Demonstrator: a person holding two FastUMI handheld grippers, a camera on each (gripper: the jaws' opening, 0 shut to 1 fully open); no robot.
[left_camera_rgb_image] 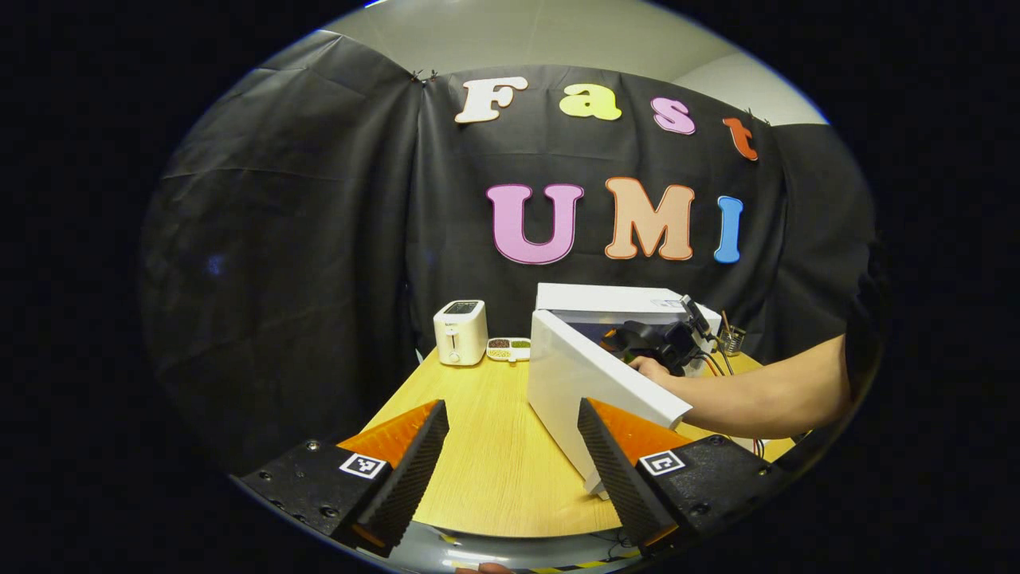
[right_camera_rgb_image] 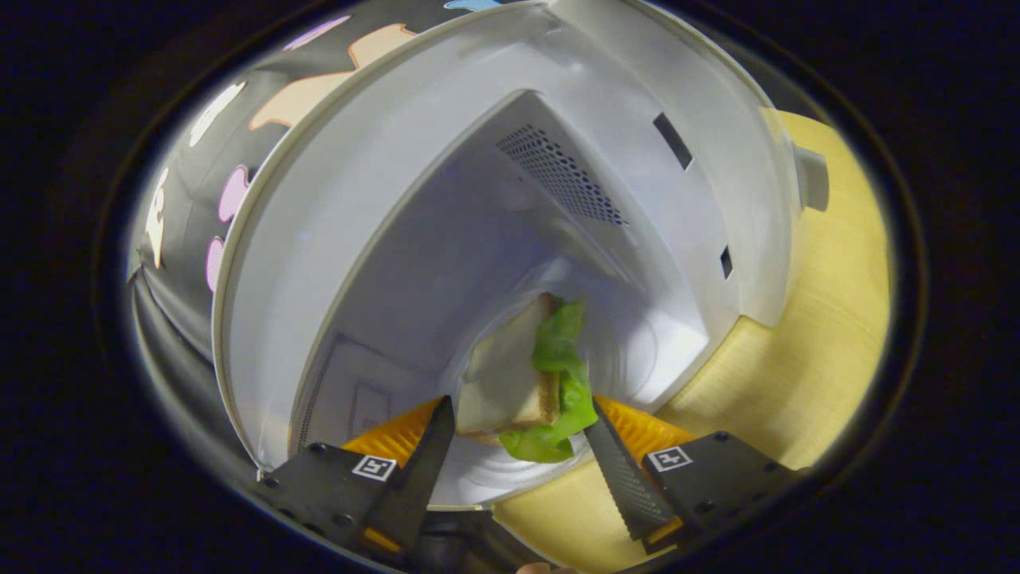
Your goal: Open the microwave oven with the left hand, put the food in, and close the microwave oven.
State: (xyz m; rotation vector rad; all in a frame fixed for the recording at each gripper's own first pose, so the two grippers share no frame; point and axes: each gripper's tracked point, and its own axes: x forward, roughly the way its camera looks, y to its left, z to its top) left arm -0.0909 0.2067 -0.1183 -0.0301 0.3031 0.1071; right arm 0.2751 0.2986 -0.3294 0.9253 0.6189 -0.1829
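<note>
A white microwave [left_camera_rgb_image: 606, 299] stands on the wooden table with its door [left_camera_rgb_image: 586, 371] swung wide open toward me. My left gripper [left_camera_rgb_image: 512, 405] is open, holds nothing, and hangs over the table just left of the door's near edge. A person's hand reaches my right gripper [left_camera_rgb_image: 629, 339] into the oven. Inside the cavity [right_camera_rgb_image: 414, 199], a sandwich with green lettuce [right_camera_rgb_image: 518, 383] lies on the glass turntable [right_camera_rgb_image: 637, 351]. It sits between the spread fingers of my right gripper [right_camera_rgb_image: 518, 406], which stands open around it.
A small white toaster [left_camera_rgb_image: 460, 331] and a little tray [left_camera_rgb_image: 508, 348] with dark and green portions sit at the back of the table [left_camera_rgb_image: 486, 462], left of the microwave. A bare forearm [left_camera_rgb_image: 765, 391] crosses in from the right. Black cloth walls the booth.
</note>
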